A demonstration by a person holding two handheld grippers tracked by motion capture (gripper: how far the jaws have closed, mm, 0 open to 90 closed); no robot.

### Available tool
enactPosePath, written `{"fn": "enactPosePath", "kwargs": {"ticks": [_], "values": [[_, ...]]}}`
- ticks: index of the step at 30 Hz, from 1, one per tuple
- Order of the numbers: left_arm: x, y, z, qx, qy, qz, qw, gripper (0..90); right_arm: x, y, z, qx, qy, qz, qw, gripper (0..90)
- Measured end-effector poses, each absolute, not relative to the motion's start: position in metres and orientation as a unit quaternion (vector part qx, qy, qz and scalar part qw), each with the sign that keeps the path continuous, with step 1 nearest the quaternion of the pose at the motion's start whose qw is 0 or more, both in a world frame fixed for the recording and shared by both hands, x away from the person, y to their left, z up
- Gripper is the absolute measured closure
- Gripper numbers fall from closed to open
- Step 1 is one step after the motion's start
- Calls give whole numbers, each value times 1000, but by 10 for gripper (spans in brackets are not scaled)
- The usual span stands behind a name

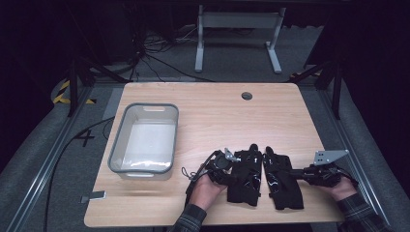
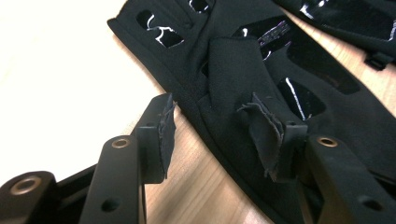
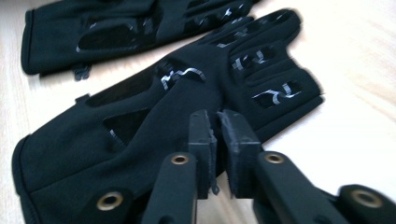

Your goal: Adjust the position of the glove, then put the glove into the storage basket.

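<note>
Where both lie flat, two black gloves (image 1: 263,176) with glossy patches, left gripper (image 2: 219,135) spread, right gripper (image 3: 218,140) closed empty

Probably lab: dark surrounds, floor cables (image 1: 159,63) (hazard tape (image 1: 62,92)), metal rails (image 1: 43,164).

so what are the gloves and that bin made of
Gloves: soft matte black fabric, likely knit or fleece, with glossy rubbery-looking patches that catch the light. Bin: translucent whitish plastic by its look, with a grey rim.
</note>
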State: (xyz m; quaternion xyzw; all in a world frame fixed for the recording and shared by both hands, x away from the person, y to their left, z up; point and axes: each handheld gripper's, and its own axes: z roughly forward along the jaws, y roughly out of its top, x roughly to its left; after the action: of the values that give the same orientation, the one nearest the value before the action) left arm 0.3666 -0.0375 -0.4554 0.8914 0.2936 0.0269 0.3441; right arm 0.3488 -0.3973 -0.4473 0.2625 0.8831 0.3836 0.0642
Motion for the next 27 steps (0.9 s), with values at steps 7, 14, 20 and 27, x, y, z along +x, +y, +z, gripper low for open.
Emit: {"fn": "enactPosePath", "kwargs": {"ticks": [7,14,20,27], "values": [[365,-41,-456,890,295,31,347,607,350,-393,-452,254,893,367,55,874],[366,-43,-456,889,299,23,346,767,349,-389,-453,247,897,364,52,883],[367,-43,-455,883,308,5,354,833,349,-385,-453,246,897,364,51,890],[366,-41,-446,873,309,-12,377,840,349,-379,-454,245,897,366,47,892]]}}
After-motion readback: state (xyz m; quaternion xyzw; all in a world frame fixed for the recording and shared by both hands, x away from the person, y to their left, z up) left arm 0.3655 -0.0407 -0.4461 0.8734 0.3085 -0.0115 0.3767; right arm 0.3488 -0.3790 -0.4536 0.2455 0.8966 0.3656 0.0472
